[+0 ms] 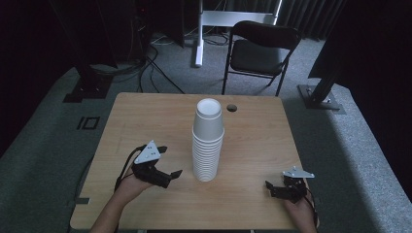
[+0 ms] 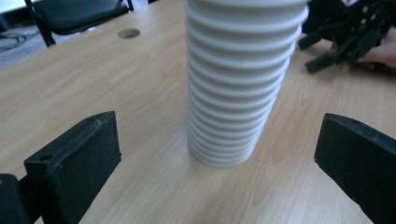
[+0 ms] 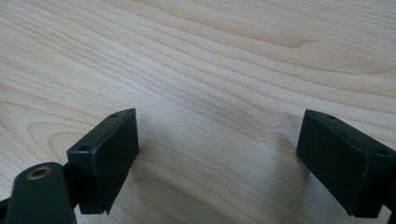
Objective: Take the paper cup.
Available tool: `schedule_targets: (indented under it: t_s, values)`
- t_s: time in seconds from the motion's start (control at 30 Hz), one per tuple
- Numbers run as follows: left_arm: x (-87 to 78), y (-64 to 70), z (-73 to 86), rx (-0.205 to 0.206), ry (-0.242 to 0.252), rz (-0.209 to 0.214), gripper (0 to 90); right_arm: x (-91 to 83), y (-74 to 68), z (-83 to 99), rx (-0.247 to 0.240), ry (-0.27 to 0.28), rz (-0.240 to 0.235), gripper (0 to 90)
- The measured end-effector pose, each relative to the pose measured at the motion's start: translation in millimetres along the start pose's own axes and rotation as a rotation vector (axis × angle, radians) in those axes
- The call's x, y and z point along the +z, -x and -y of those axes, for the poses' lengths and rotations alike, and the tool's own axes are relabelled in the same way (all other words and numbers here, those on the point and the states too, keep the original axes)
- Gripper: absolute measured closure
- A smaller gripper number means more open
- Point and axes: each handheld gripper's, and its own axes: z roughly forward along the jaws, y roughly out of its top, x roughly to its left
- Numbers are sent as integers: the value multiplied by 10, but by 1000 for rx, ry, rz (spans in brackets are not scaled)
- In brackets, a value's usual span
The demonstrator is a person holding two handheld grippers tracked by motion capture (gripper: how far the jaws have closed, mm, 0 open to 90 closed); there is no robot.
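A tall stack of white paper cups (image 1: 208, 141) stands upright near the middle of the wooden table (image 1: 145, 111). The cups sit one inside the next, mouths up, and the top cup (image 1: 209, 114) looks empty inside. What is down in the lower cups cannot be seen.

The left gripper (image 1: 167, 161) is just to the left of the stack, held in a hand (image 1: 130, 184). Its two black jaws are wide apart and hold nothing. In the left gripper view the stack (image 2: 238, 84) stands a little way ahead of the jaws, lined up with the gap between them, and they do not touch it.

The right gripper (image 1: 273, 187) is to the right of the stack and well apart from it, close to the near edge of the table. Its jaws are wide apart too and hold nothing. In the right gripper view there is bare wood (image 3: 210, 70) between them.

A small round hole (image 1: 231, 107) in the table is just behind the stack, a bit to the right. A black folding chair (image 1: 260, 51) stands on the grey floor, far behind the stack
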Motion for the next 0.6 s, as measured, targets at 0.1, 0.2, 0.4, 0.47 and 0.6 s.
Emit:
schedule_targets:
  t_s: [0.1,0.2,0.4,0.47,0.6]
  values:
    - [15,-6,-104,2,21,7,3,0,0,0,0,0,0,122]
    - [32,-5,-154,10,22,17,3,0,0,0,0,0,0,122]
    - [86,10,-309,29,53,24,3,0,0,0,0,0,0,123]
    - [96,13,-354,40,56,27,3,0,0,0,0,0,0,123]
    - [117,18,-449,51,68,38,3,0,0,0,0,0,0,123]
